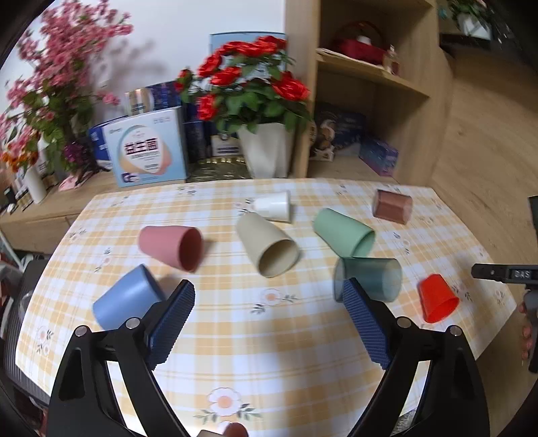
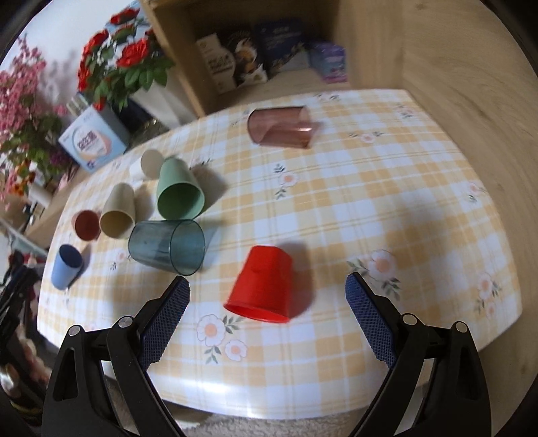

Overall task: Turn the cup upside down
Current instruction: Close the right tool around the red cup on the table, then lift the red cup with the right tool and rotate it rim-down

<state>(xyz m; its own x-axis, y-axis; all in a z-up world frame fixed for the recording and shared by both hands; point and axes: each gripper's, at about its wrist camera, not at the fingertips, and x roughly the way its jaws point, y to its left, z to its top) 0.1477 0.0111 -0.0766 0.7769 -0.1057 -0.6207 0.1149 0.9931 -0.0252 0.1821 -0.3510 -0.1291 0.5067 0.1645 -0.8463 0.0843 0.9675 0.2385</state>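
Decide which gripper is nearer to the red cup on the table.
Right. The right gripper is open with the red cup just ahead, between its fingers. The left gripper is open too, but the red cup sits off to its right.

A light wooden shelf unit stood behind the table with the yellow checked cloth, beside a white wall.

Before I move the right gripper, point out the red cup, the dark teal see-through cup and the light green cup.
red cup (image 2: 260,280), right wrist view, on its side wall.
dark teal see-through cup (image 2: 158,247), right wrist view, on its side wall.
light green cup (image 2: 175,180), right wrist view, on its side wall.
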